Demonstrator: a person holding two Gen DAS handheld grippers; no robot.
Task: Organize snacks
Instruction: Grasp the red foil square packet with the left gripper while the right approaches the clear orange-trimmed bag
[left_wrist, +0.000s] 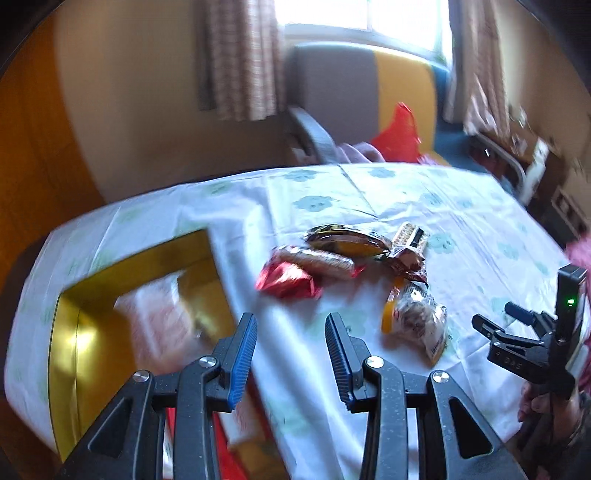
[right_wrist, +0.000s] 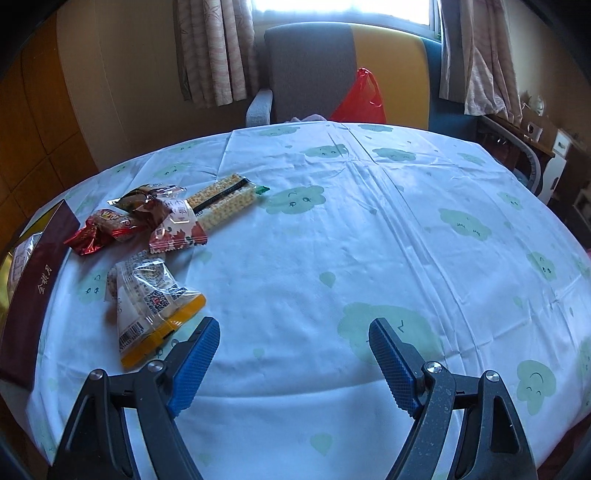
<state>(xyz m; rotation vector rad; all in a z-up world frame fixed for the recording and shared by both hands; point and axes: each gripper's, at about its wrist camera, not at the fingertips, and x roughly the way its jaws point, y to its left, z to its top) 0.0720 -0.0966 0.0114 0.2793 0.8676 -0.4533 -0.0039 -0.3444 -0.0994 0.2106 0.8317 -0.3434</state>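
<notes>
A small heap of wrapped snacks lies on the desk, which wears a white cloth printed with pale green clouds. Nearest the right claw is a clear packet with a yellow end, printed with a barcode and a square code; beyond it sit a red foil packet, a red-and-white packet, a dark shiny packet and a long clear pack of pale crackers, the farther ones touching or overlapping one another. The right claw stands wide over bare cloth with nothing between its blue pads; its left pad is just beside the yellow end of the clear packet, and contact cannot be told. The left claw is narrower, its jaws parted with nothing between them, over the cloth just beside the near corner of a gold-lined box. The left wrist view, blurred, looks into that open box, where a pale packet lies, and also catches the right claw's body with a green light at the picture's right edge, with a hand below it. The right wrist view shows only the box's dark red outer wall with gold characters, at the desk's left edge. Behind the desk stand a grey and yellow chair with a red bag on it.
</notes>
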